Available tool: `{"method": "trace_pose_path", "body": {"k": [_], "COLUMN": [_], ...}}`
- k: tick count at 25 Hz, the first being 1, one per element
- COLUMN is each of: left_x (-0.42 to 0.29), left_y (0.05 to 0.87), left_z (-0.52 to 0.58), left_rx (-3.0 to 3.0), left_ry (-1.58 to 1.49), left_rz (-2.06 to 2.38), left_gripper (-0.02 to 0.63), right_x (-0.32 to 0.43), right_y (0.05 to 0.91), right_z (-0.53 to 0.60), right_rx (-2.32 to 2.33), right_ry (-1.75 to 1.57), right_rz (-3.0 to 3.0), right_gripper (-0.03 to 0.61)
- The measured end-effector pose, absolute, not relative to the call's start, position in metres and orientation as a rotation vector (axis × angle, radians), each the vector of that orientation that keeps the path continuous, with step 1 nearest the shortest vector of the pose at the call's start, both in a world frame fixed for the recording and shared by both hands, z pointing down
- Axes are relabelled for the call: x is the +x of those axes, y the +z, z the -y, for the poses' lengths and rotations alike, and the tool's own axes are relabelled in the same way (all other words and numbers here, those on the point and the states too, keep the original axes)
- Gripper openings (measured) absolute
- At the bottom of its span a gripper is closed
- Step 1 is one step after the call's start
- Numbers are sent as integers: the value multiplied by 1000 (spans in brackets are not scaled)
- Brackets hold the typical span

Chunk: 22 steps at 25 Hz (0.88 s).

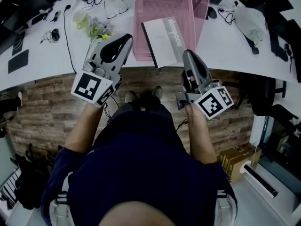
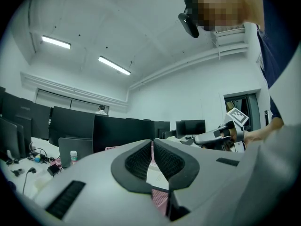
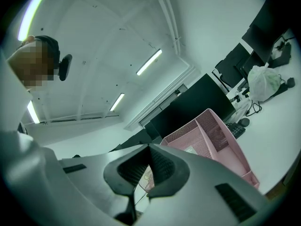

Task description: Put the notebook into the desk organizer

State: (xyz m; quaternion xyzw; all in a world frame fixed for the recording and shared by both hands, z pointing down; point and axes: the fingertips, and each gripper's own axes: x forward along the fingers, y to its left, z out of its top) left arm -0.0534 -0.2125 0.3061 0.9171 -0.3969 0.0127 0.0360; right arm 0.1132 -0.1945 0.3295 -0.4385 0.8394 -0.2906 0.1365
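Note:
A grey-and-white notebook (image 1: 164, 40) lies in the front part of the pink mesh desk organizer (image 1: 141, 13), its near end sticking out toward the desk's front edge. My left gripper (image 1: 123, 39) is held just left of the organizer's front corner, jaws shut and empty. My right gripper (image 1: 187, 54) hovers at the desk edge just right of the notebook, also shut with nothing in it. In the left gripper view the left gripper's pads (image 2: 153, 142) meet, with the organizer (image 2: 160, 199) showing below them. The right gripper view shows the organizer (image 3: 221, 140) ahead of the closed right gripper (image 3: 149, 147).
The white desk (image 1: 42, 69) carries a bunch of flowers (image 1: 96, 28), a cup (image 1: 80, 17), a mouse (image 1: 55, 34), cables, and a white plastic bag (image 1: 249, 22) at right. Dark monitors stand along the back. Cardboard boxes (image 1: 235, 159) sit on the floor at right.

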Motion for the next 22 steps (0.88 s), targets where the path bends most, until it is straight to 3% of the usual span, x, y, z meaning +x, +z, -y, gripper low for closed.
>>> {"method": "trace_pose_path", "body": {"k": [22], "left_x": [-52], "left_y": [311], "left_z": [214], "left_rx": [2789], "left_ry": [54], "left_rz": [1258], "left_gripper": [38], "right_x": [108], "right_y": [335], "right_z": [199], "right_rx": [-1216], "right_ry": [-874], "right_rz": [-2489], "right_gripper": [5]}}
